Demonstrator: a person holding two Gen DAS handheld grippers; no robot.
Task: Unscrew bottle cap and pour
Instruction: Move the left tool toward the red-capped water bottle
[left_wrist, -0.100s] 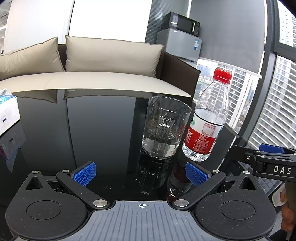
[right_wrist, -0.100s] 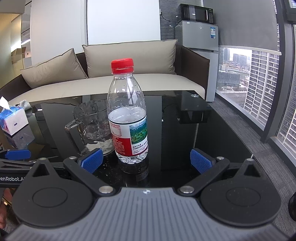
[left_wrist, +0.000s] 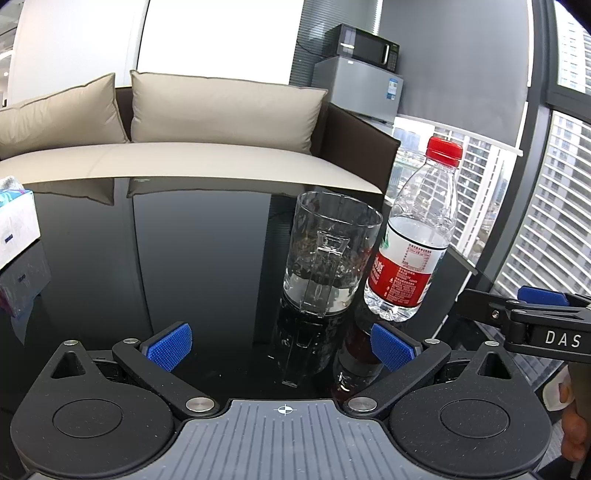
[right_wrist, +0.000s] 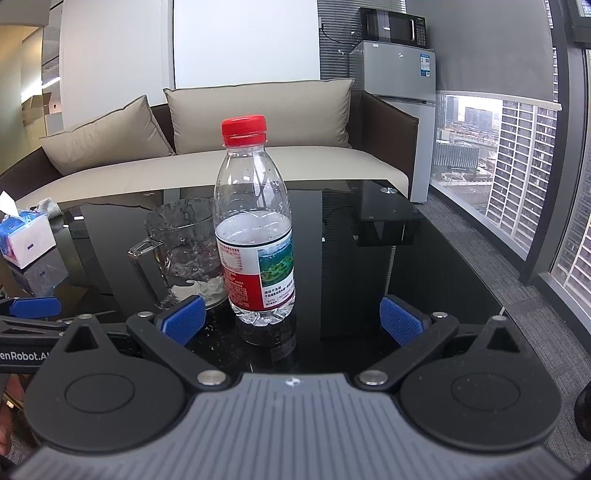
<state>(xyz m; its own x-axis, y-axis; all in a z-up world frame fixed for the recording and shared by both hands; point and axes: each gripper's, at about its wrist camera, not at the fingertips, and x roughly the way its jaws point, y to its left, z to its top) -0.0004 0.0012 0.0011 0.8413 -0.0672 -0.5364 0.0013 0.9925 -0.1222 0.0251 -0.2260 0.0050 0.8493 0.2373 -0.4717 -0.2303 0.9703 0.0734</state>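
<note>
On the glossy black glass table (right_wrist: 443, 288) in front of you, the clear plastic water bottle with the red screw cap and red-and-white label (right_wrist: 255, 236) stands upright at about 11 o'clock from your right gripper (right_wrist: 291, 319), close ahead of its blue pads, while from your left gripper (left_wrist: 282, 345) the same bottle (left_wrist: 417, 240) sits at about 1 o'clock, just right of the clear glass handled mug (left_wrist: 328, 254). Against the views from a tenth of a second ago, nothing has visibly shifted: bottle, mug and both tools keep the same layout, so you are, as I judge it, holding at the approach, with the cap (right_wrist: 243, 129) on and no pour started from this bottle. Both tools stand spread wide and empty; neither pad touches anything. The next move likely calls for one tool to close on the bottle's body and the other to reach up for the cap, since both now aim low, near its base. Some things stay unclear to you: the mug (right_wrist: 184, 251) holds a little water or ice at the bottom, but you cannot tell which through the wet glass. From the right view the bottle hides part of the mug, and whether the two touch is not certain. The white-and-blue tissue box (right_wrist: 24, 238) at 10 o'clock is cut off in the left view. Your hands show only as slivers at the edges.
</note>
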